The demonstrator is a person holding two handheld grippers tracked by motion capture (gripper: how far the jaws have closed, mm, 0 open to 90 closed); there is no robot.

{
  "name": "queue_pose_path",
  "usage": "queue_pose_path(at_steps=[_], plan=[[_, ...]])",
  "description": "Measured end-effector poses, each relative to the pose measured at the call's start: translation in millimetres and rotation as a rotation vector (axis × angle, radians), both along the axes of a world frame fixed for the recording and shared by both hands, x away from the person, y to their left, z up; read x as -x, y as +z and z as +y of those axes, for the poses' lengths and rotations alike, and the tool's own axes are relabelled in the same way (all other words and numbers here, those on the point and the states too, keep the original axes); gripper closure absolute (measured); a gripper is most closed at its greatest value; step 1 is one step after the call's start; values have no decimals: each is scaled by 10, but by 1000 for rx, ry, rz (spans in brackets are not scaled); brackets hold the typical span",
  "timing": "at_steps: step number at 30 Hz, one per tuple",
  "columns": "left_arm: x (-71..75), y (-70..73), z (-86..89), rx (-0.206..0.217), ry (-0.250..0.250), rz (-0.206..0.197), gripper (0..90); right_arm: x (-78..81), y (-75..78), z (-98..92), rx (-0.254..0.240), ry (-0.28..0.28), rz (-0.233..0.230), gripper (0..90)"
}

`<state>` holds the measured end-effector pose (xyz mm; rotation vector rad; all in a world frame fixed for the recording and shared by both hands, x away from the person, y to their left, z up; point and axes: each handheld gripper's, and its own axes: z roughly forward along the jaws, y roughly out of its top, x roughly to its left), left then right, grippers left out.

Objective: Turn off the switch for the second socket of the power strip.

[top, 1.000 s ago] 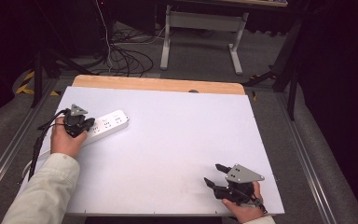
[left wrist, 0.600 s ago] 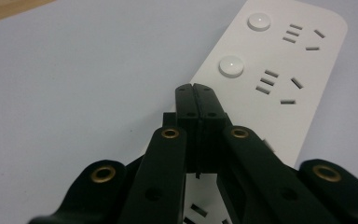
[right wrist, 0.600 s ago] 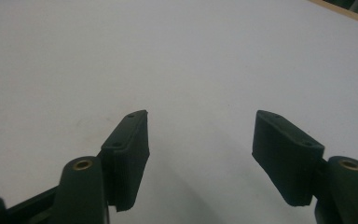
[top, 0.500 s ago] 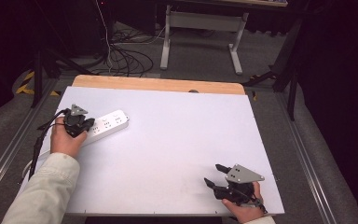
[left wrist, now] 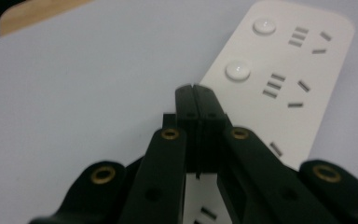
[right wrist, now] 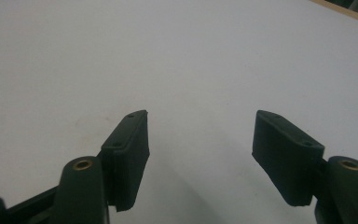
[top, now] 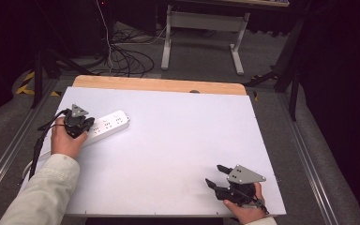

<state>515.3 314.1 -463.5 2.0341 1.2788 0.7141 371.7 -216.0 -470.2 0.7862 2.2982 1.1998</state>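
A white power strip with round buttons and several sockets lies flat at the left of the white table. My left gripper is held over its near end, and a hand grips the gripper body. In the left gripper view the jaws are pressed together with nothing between them, and the left gripper has its tips above the power strip by its edge. I cannot tell whether they touch it. At the front right, my right gripper rests low over bare table. The right gripper is open and empty.
A wooden strip runs along the table's far edge. Metal rails flank both sides. Beyond the table lie floor cables and the legs of another desk. A black cable trails from the left gripper off the left edge.
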Motion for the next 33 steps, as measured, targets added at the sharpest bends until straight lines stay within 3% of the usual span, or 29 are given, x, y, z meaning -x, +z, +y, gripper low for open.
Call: queue_pose_path(at_steps=[3,9,15,25,28,33], plan=[[13,13,22,19,3,3,895,-6,-4,9,1,1,3,367],[68,138,-33,88,-19,-40,876,-7,-3,8,1,-2,7,367],[106,182,-45,96,-8,-21,841,-5,0,2,0,-2,1,367],[195,393,-102,126,-38,-53,798,-16,-2,19,1,1,3,367],[222,416,-125,130,-42,-56,731,-13,-1,12,-1,-4,3,367],[316,495,-171,144,-62,-68,512,-4,4,4,-2,-8,3,367]])
